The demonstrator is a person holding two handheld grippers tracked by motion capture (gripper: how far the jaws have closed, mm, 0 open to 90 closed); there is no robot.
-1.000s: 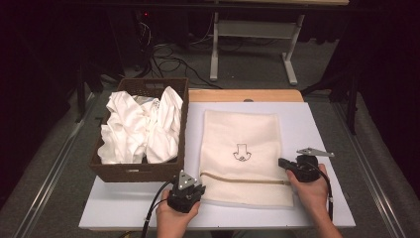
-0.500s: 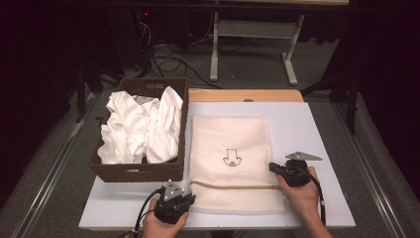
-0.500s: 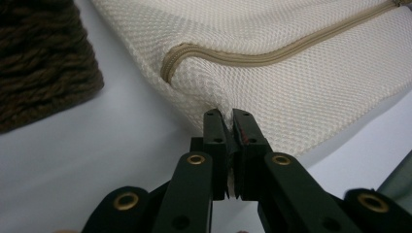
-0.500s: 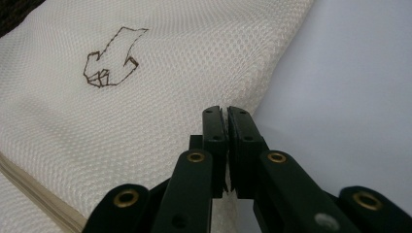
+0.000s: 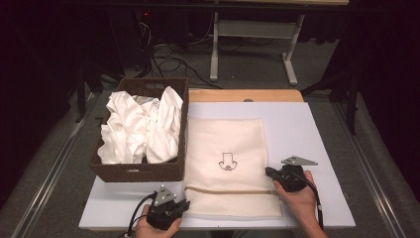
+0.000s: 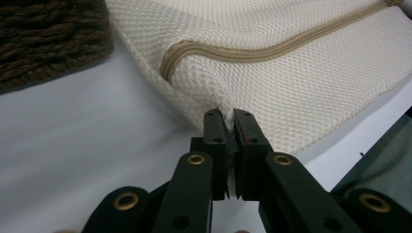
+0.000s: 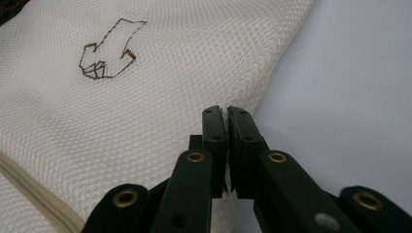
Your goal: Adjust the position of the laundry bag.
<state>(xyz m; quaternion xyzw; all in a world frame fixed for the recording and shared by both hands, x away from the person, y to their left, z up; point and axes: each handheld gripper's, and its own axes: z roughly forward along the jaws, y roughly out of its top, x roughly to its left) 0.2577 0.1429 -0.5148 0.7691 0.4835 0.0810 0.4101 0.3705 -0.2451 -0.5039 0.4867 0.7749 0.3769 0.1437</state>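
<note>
The mesh bag [image 5: 228, 166] lies flat on the white table [image 5: 317, 129], just right of the basket [image 5: 141, 171] of white clothes [image 5: 138, 126], zipper [image 5: 230, 191] near my edge. My left gripper [image 5: 184, 204] is clamped on the bag's near-left corner; in the left gripper view, mesh is pinched between the jaws. My right gripper [image 5: 268, 172] is clamped on the right edge. I judge I'm dragging the bag into place, so I'd move the 2 grips evenly and low, holding the cloth taut without wrinkling it.
</note>
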